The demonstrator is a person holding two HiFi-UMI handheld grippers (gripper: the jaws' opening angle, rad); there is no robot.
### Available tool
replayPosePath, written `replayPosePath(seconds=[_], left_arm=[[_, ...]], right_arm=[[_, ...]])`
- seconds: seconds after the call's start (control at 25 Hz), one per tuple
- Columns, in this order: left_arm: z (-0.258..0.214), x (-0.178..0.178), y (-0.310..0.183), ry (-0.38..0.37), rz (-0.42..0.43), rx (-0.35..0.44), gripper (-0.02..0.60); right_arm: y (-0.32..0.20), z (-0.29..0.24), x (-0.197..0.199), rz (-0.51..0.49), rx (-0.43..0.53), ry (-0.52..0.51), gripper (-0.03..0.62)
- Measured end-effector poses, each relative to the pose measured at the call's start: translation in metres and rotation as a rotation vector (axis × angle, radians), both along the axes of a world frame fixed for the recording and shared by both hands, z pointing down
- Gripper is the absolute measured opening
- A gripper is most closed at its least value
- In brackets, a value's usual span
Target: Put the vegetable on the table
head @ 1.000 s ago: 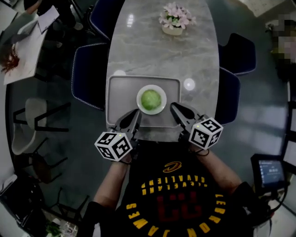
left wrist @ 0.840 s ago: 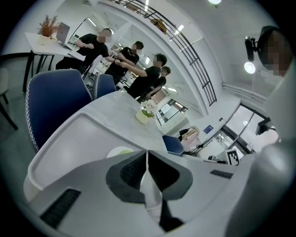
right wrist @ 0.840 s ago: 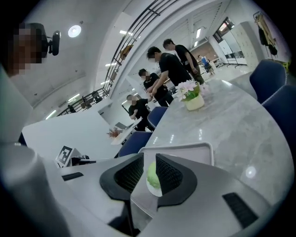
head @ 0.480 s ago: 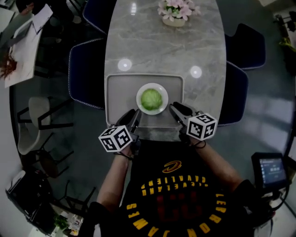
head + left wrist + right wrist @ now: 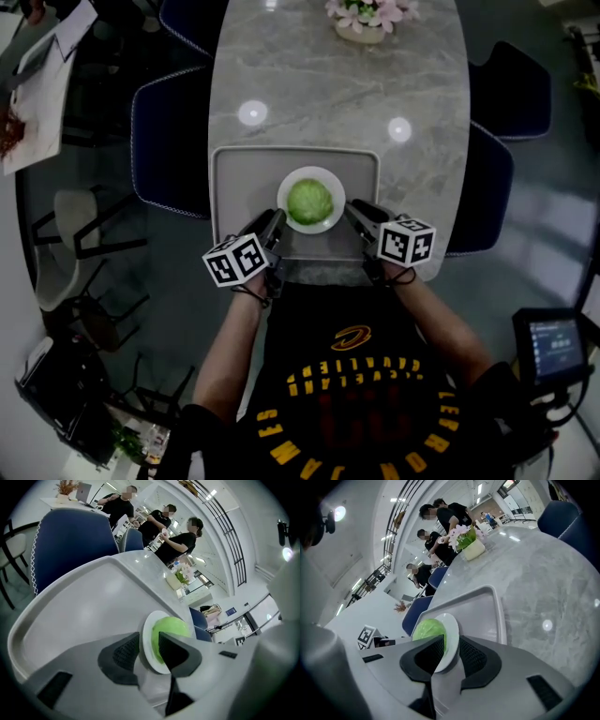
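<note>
**Both grippers at the plate, vegetable not yet on the bench**

Left gripper (image 5: 274,223): jaws apart, with the near rim of the white plate (image 5: 310,170) between them. A thin gap shows on one side, so no clear squeeze.

Right gripper (image 5: 354,210): jaws closed in on the opposite rim of the same plate, pads tight against it on both faces.

Green vegetable (image 5: 310,200): round and leafy, heaped in the middle of the plate, just ahead of both pairs of jaws and between the two grippers.

Plate in the grey tray (image 5: 244,178), toward the tray edge nearest the jaws; resting or lifted a little, impossible to tell.

Tray on the grey marbled bench (image 5: 328,89), at the end under the grippers.

Far beyond the jaws, at the other end of the bench, a pot of pink flowers (image 5: 361,17).

Blue chairs (image 5: 169,141) out to either side of the jaws, beside the bench.

In both gripper views, several people (image 5: 180,538) in dark clothes standing well beyond the flowers.
</note>
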State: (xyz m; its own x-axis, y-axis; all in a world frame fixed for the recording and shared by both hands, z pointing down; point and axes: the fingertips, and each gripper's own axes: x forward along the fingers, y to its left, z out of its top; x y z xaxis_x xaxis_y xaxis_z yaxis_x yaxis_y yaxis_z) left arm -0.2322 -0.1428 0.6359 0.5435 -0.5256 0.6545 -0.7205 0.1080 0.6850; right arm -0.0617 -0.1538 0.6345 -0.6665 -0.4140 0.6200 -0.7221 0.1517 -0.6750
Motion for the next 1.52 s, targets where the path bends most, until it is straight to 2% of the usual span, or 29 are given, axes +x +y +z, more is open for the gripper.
replayPosePath(seconds=[0.28, 0.6, 0.8, 1.0, 1.16, 1.24, 1.36, 1.44, 1.52], left_arm=[[0.015, 0.002, -0.006, 0.0, 0.012, -0.035, 0.117], [0.019, -0.003, -0.003, -0.055, 0.042, -0.029, 0.117], [0.018, 0.002, -0.002, -0.128, 0.116, -0.025, 0.115], [0.016, 0.001, -0.005, -0.149, 0.137, -0.027, 0.11], [0.019, 0.004, -0.004, -0.152, 0.15, -0.035, 0.094], [0.021, 0.007, -0.005, -0.138, 0.15, -0.042, 0.06], [0.025, 0.007, -0.006, -0.105, 0.122, -0.051, 0.055], [0.026, 0.008, -0.007, -0.056, 0.095, -0.061, 0.053], [0.027, 0.008, -0.009, -0.024, 0.065, -0.072, 0.046]], right_arm=[[-0.009, 0.008, 0.003, -0.022, -0.001, 0.045, 0.091], [0.0, 0.019, -0.011, -0.157, -0.013, 0.206, 0.091], [-0.002, 0.023, -0.019, -0.207, -0.052, 0.249, 0.091], [-0.008, 0.025, -0.023, -0.198, -0.097, 0.235, 0.091], [-0.01, 0.025, -0.024, -0.159, -0.134, 0.156, 0.089], [-0.011, 0.027, -0.024, -0.152, -0.144, 0.142, 0.089], [-0.013, 0.028, -0.023, -0.14, -0.145, 0.135, 0.089], [-0.013, 0.03, -0.023, -0.132, -0.15, 0.13, 0.089], [-0.013, 0.033, -0.022, -0.119, -0.169, 0.108, 0.058]])
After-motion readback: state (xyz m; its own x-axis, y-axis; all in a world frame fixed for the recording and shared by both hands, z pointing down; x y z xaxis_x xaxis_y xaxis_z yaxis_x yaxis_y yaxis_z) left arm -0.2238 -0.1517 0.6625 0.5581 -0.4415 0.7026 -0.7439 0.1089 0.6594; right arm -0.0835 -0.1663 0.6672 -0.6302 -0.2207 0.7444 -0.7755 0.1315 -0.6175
